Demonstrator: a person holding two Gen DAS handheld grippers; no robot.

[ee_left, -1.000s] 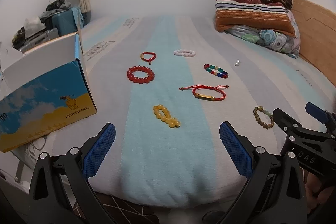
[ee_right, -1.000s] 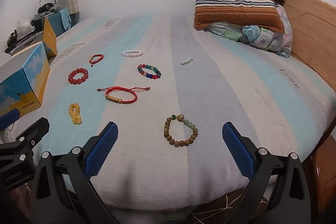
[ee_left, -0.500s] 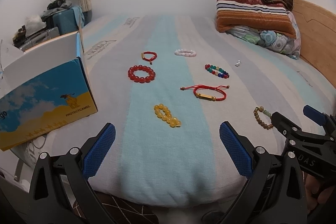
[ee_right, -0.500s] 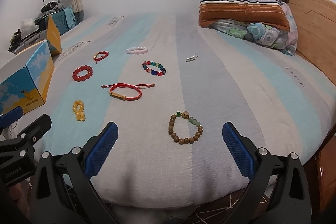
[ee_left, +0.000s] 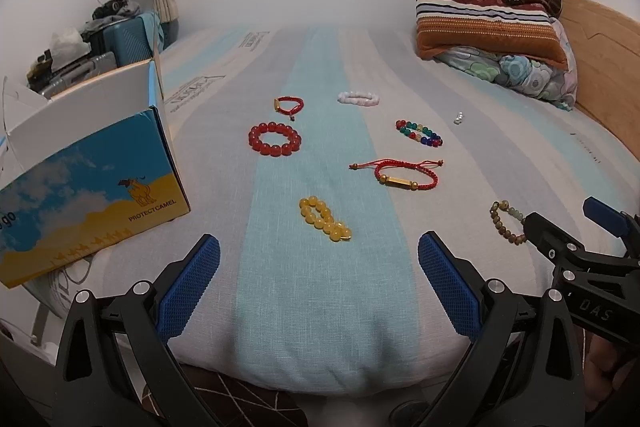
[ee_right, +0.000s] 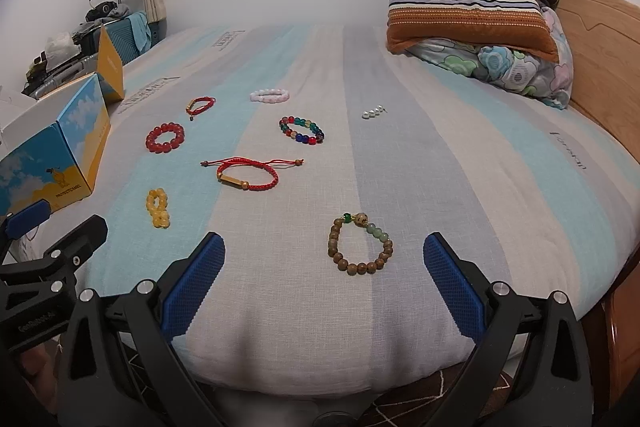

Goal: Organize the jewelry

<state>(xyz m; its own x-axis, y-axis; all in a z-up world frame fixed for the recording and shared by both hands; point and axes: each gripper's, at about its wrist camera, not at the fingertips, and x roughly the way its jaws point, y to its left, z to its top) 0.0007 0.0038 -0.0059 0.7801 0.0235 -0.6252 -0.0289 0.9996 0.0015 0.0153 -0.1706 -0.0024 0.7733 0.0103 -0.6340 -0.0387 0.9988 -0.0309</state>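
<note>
While both the left gripper (ee_left: pixel 318 285) and right gripper (ee_right: pixel 324 285) hovered with fingers spread wide, the wooden bead bracelet (ee_right: pixel 360 245), brown with some green beads, lay flat on the striped bedsheet (ee_right: pixel 460 167).

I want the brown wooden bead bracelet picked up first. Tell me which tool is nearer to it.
Right. The right tool is open just short of the brown wooden bead bracelet, which lies nearly between its fingers. The left tool is open farther left, facing the yellow bead bracelet.

Both wrist views facing bed (ee_left: pixel 320 287)
</note>
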